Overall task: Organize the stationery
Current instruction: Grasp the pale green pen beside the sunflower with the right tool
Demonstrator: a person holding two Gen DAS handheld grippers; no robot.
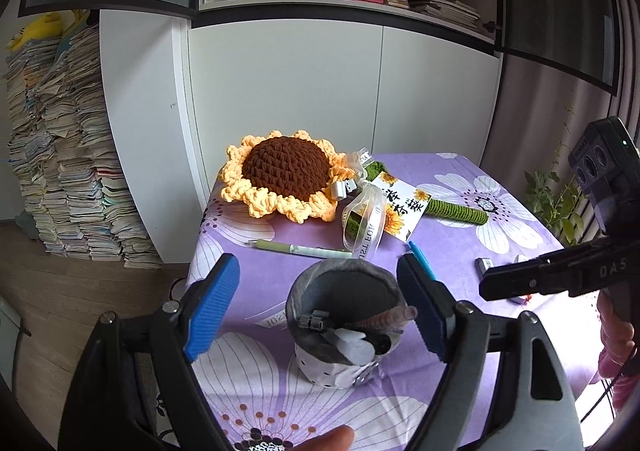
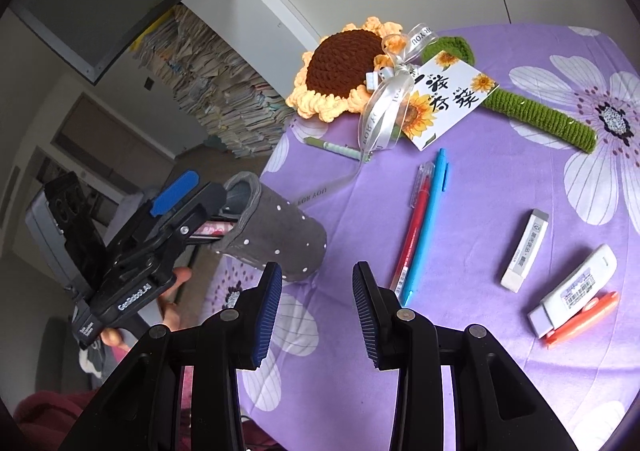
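DONE: pen holder [image 1: 340, 327] on bench [image 2: 460, 371] holds a few items | LEFT: your left hand-held gripper [image 1: 320, 311] straddles holder, pads clear | RIGHT: your right hand-held gripper [image 2: 316, 307] part-open, empty | REMAINING: right of holder lie red pen [image 2: 414, 227], blue pen [image 2: 426, 223], eraser [image 2: 525, 249]; beyond it, green pen [image 1: 300, 249].

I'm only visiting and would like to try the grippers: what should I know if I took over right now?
Left gripper: open, pads either side of the grey dotted pen cup, not pressing it.
Right gripper: empty, jaws apart, above the purple flowered cloth.
Done: a few items are in the cup.
Left: red pen, blue pen, green pen, white eraser, white correction tape, orange cutter.
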